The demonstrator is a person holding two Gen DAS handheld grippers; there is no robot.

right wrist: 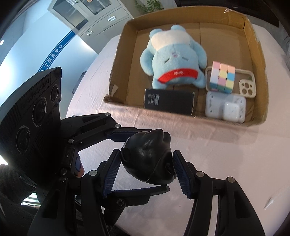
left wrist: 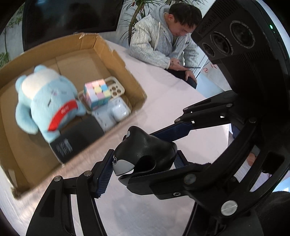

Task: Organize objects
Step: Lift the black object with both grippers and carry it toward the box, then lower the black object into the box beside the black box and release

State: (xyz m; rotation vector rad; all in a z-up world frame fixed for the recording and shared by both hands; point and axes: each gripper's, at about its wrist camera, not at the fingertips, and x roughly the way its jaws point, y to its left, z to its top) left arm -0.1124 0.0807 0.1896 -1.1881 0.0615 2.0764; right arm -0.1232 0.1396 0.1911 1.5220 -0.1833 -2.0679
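We see bare floor in the cardboard box [right wrist: 257, 54] along its far wall, upper right in the right wrist view. The blue plush [right wrist: 174, 59], black case [right wrist: 168, 102], cube [right wrist: 222, 77] and white earbud cases [right wrist: 226, 109] crowd its near side.

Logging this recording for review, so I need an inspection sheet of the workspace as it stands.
Surface: table under pale cloth.
Job's things: cardboard box holds blue plush, pastel cube, phone case, white earbud case, black box; black whale toy outside it.
Clutter: nothing seen.
Grippers: left gripper and right gripper both pinch the whale toy.
Cables: nothing seen.
Surroundings: seated person, cabinet, plant.
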